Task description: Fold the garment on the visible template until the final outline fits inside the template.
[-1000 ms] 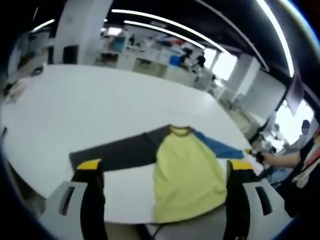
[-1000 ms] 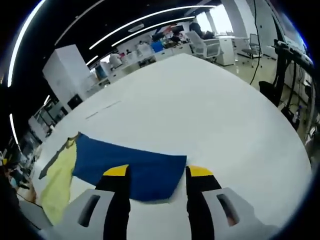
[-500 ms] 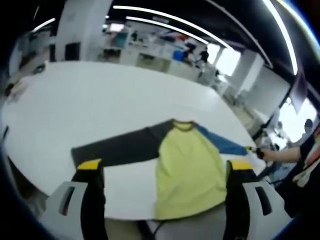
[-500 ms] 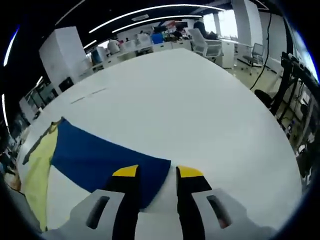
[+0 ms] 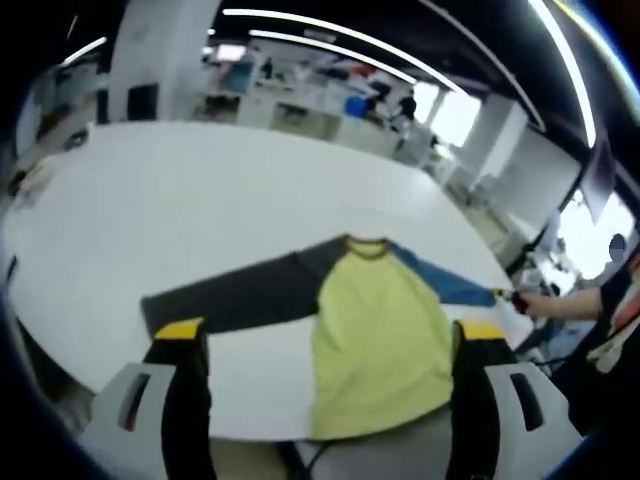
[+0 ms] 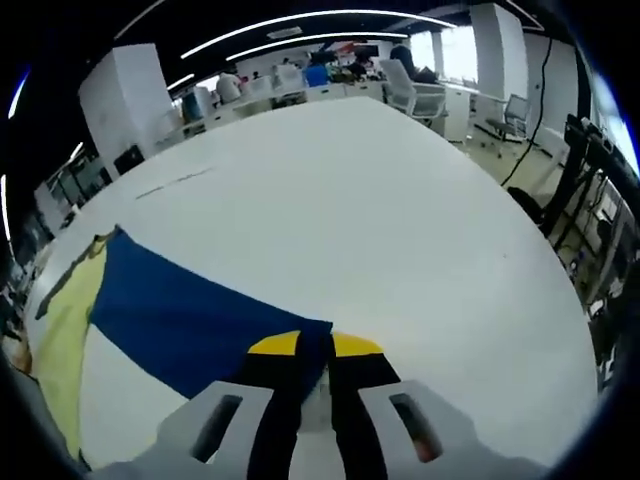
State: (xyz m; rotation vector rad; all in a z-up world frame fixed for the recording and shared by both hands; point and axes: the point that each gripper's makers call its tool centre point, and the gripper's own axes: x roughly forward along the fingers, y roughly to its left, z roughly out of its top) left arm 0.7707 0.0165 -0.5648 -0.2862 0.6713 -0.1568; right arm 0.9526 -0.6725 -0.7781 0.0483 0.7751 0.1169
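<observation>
A long-sleeved shirt lies flat on the white table (image 5: pixel 200 200). It has a yellow body (image 5: pixel 375 330), a dark grey sleeve (image 5: pixel 235 300) stretched left and a blue sleeve (image 5: pixel 440 283) stretched right. My left gripper (image 5: pixel 330 330) hangs open above the table's near edge, its jaws wide apart either side of the shirt's lower half. In the left gripper view my right gripper (image 5: pixel 510 298) sits at the blue sleeve's end. In the right gripper view my right gripper (image 6: pixel 315 345) is shut on the cuff of the blue sleeve (image 6: pixel 180 310), with the yellow body (image 6: pixel 55 340) at far left.
A person (image 5: pixel 600 320) stands at the table's right side. The table (image 6: pixel 400 230) stretches wide and white beyond the sleeve, with a faint line (image 6: pixel 170 183) marked on it. Office desks and chairs (image 6: pixel 415 95) stand behind. The table's near edge runs just under the shirt's hem.
My right gripper's jaws have closed from apart to shut on the blue sleeve's cuff. The left gripper and the shirt have stayed as they were.
</observation>
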